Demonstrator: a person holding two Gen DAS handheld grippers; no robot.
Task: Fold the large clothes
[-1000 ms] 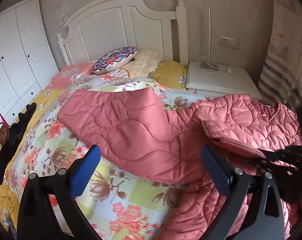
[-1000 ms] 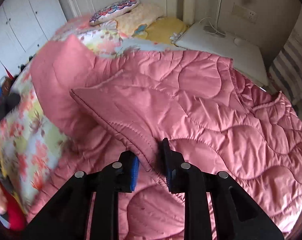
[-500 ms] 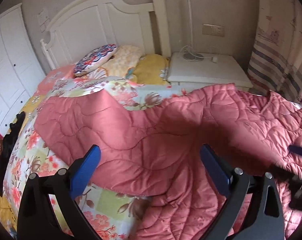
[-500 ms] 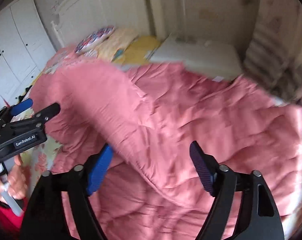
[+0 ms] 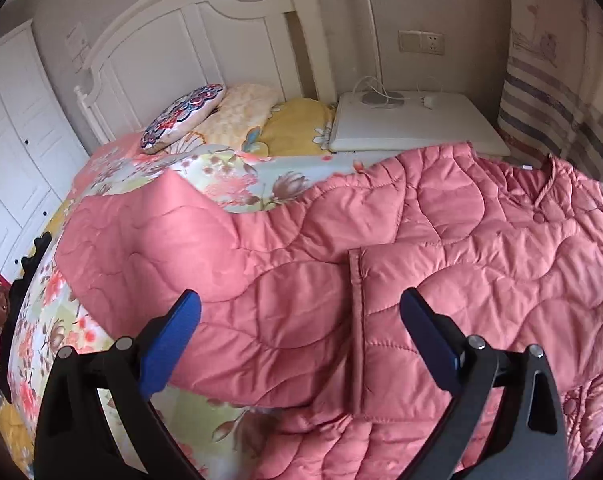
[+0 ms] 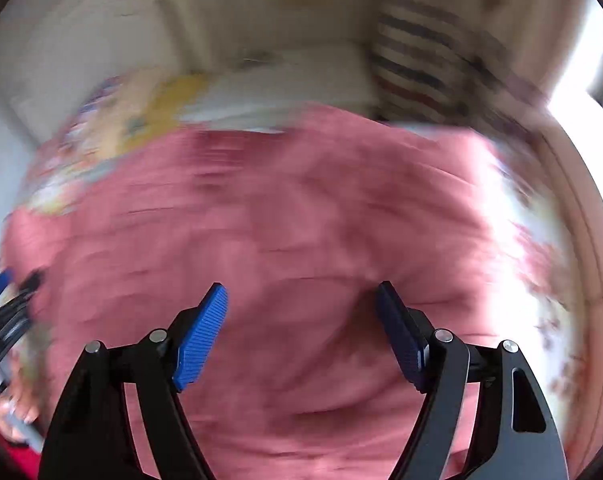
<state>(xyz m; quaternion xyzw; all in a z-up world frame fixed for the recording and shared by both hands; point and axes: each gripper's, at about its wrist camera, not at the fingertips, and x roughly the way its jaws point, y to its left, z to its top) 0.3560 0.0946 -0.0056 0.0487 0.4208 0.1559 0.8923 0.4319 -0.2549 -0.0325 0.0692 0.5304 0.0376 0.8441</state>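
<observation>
Bed [image 5: 149, 184] with floral cover carries the pink quilted coat [image 5: 285, 280], spread across it, collar toward the nightstand [image 5: 413, 128]. One sleeve [image 5: 441, 280] already lies folded in over the body, cuff edge near the middle. Far side on the left looks unfolded, hem hangs off the near bed edge. Judgement: early stage, second side and lengthwise folds left. Left tool [image 5: 301, 320] wide open, empty, hovering above the coat. Right tool [image 6: 301, 312] jaws closing, nothing between them; view blurred.
</observation>
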